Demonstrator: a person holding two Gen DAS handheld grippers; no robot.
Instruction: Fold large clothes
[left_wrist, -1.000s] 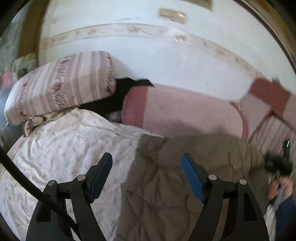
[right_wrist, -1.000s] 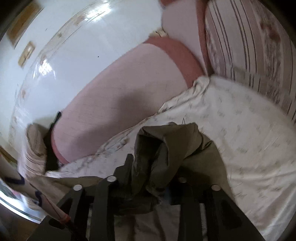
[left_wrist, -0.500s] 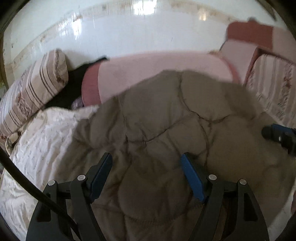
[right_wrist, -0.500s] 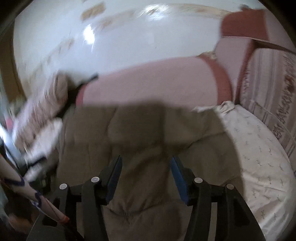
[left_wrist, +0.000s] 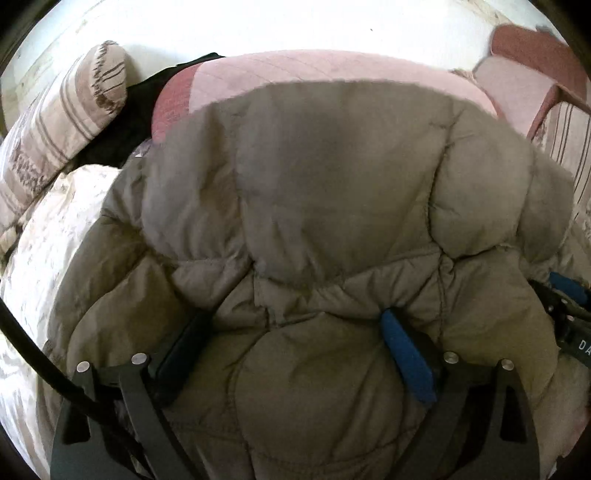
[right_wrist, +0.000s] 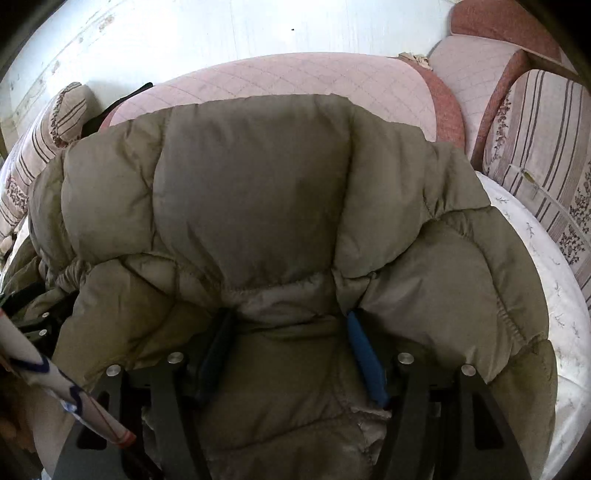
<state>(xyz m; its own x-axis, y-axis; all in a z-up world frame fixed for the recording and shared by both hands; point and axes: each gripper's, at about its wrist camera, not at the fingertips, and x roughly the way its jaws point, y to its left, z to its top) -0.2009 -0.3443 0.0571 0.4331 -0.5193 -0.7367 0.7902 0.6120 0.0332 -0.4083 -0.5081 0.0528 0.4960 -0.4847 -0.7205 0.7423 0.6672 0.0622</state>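
Observation:
An olive-brown quilted puffer jacket lies spread on the bed and fills both views; it also shows in the right wrist view. My left gripper is open, its fingers pressed into the jacket with padded cloth bulging between them. My right gripper is open too, its blue-padded fingers sunk into the near edge of the jacket. The right gripper's tip shows at the right edge of the left wrist view.
A white patterned sheet covers the bed. A pink quilted bolster lies behind the jacket. Striped pillows stand at the left and right. A black garment lies by the left pillow.
Both grippers have moved down and forward into the jacket. A second ago the right gripper held bunched jacket cloth; it has let go and the jacket now lies spread flat.

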